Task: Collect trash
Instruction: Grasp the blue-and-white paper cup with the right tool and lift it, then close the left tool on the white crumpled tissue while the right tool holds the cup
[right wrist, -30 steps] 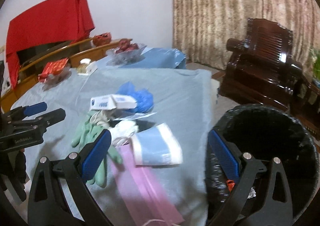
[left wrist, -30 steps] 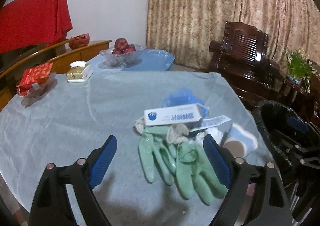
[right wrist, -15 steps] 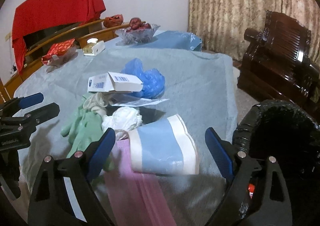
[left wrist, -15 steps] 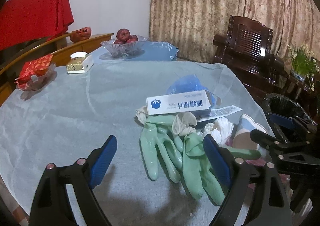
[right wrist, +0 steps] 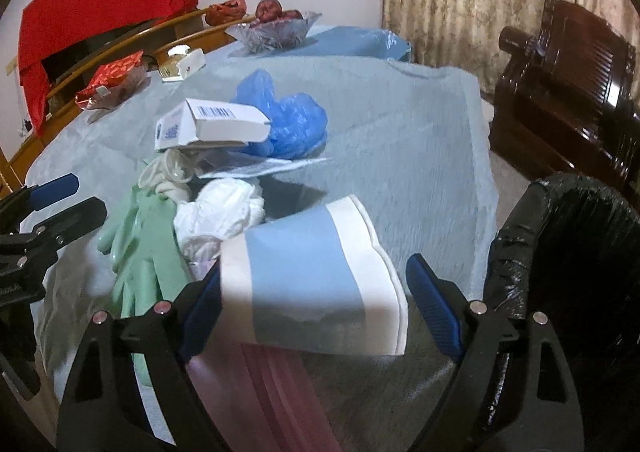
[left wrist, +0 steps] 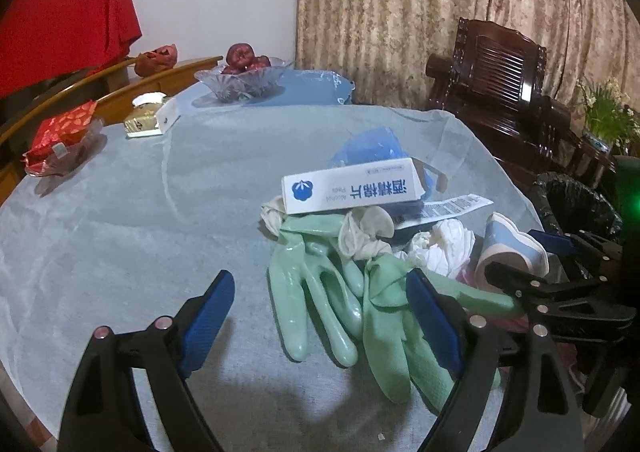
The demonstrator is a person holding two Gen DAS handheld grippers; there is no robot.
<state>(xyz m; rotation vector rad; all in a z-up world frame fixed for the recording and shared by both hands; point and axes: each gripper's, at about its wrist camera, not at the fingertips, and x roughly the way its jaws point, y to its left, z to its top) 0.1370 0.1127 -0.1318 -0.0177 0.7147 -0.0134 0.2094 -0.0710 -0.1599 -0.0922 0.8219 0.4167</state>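
A pale blue cloth covers the table point(left wrist: 120, 219), curtains behind. The right gripper point(right wrist: 314, 306) has its jaws spread wide around a flattened blue-and-white paper cup point(right wrist: 312, 288) lying between them, with a black-lined bin point(right wrist: 580, 252) just to its right. The left gripper point(left wrist: 320, 316), jaws also apart, hangs before green rubber gloves point(left wrist: 320, 292).

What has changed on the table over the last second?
The right gripper has moved forward from beside the black-lined trash bin until its open jaws flank the blue-and-white paper cup lying on its side. Nothing is gripped yet. The left gripper stays open near the green rubber gloves; the pile is unmoved.
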